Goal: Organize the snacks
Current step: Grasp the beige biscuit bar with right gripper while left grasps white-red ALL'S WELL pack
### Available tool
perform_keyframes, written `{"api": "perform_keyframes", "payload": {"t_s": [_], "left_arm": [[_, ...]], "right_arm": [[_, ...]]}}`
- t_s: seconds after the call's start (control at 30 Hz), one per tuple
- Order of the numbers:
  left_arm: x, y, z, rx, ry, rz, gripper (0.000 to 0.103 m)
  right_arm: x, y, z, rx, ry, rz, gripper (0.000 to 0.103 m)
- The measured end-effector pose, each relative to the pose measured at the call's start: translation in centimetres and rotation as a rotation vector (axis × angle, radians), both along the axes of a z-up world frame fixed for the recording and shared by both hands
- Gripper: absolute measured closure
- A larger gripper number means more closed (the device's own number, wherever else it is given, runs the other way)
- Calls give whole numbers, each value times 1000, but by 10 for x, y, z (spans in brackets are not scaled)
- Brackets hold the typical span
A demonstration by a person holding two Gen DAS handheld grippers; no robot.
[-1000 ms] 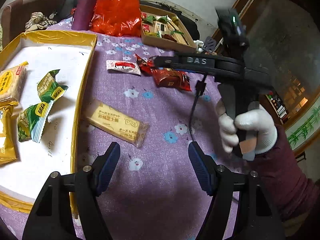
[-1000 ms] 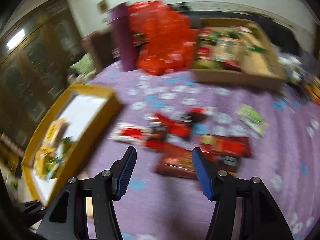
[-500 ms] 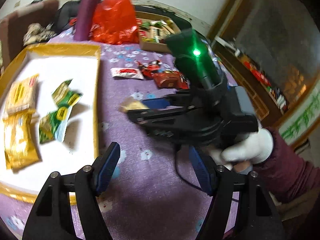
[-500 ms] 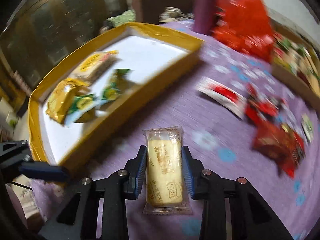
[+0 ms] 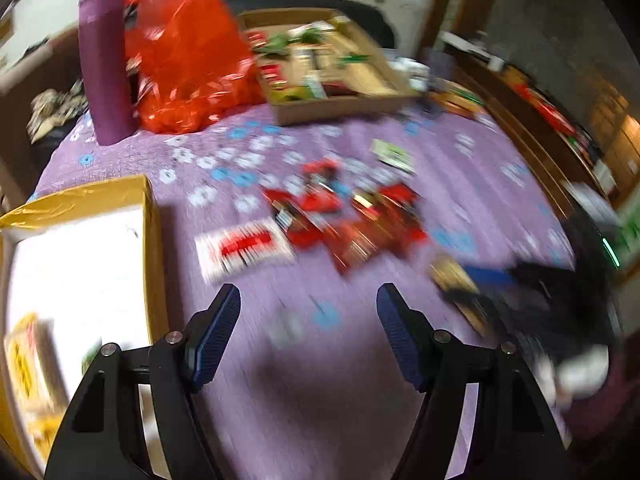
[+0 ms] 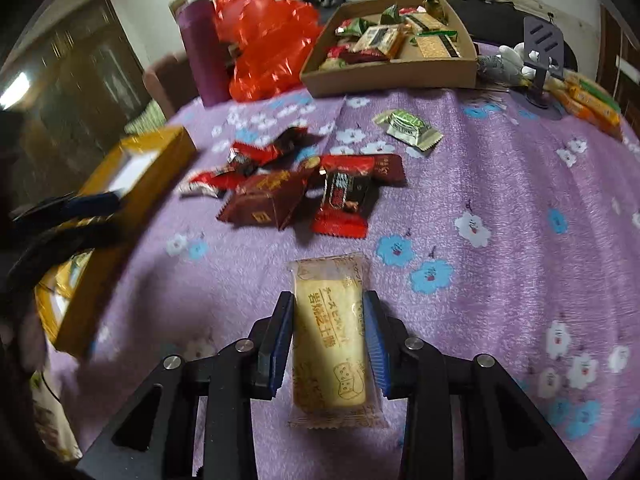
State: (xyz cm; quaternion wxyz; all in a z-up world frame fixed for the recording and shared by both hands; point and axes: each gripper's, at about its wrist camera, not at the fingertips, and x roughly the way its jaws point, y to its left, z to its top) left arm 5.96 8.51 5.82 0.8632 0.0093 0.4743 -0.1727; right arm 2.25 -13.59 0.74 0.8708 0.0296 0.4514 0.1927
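Between the pads of our right gripper sits the yellow biscuit packet, clamped by its two long edges; the jaws have just been closing onto it, and its long axis runs straight out along the fingers, away from the camera. From there the gold-rimmed tray lies to the left and a little ahead, with its near wall between the packet and the white floor where other yellow packets already rest, so we judge the coming move to be a carry leftward that has to clear that wall. Our right gripper is the one that matters for this, since it alone carries anything.

Our left gripper stands open with nothing between its fingers, over the purple flowered cloth on the desk, just beside the tray's right wall. Ahead of it lie the red snack packets in a loose heap, and a green packet lies alone beyond them.

Much of the left view is smeared by motion, so print on the wrappers is unreadable there. The tray is cut off at the frame edge in both views, and we cannot tell whether the packet hangs clear of the cloth or brushes it.
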Motion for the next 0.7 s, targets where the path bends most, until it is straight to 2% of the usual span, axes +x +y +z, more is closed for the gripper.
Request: {"api": "perform_keyframes", "payload": {"t_s": [0.17, 0.2, 0.27, 0.33, 0.43, 0.5, 0.6, 0.7], "left_arm": [[65, 13, -27, -94, 80, 96, 33], [68, 10, -28, -51, 46, 106, 33], [68, 2, -31, -5, 61, 77, 33], [59, -11, -38, 6, 141, -20, 33], [27, -30, -43, 110, 137, -147, 33], [5, -36, -41, 105, 171, -219, 33], [-17, -35, -33, 92, 167, -233, 35], [-26, -35, -33, 162, 83, -186, 35]], "right_arm": [[-8, -2, 2, 36, -6, 29, 66], [-7, -4, 2, 46, -2, 32, 66], [-6, -7, 1, 67, 6, 37, 66], [-6, -10, 1, 88, 18, 38, 66], [-5, -12, 0, 105, 30, 36, 66], [-5, -13, 0, 111, 33, 34, 66], [-7, -12, 0, 116, 37, 32, 66], [-7, -12, 0, 111, 35, 35, 65]]}}
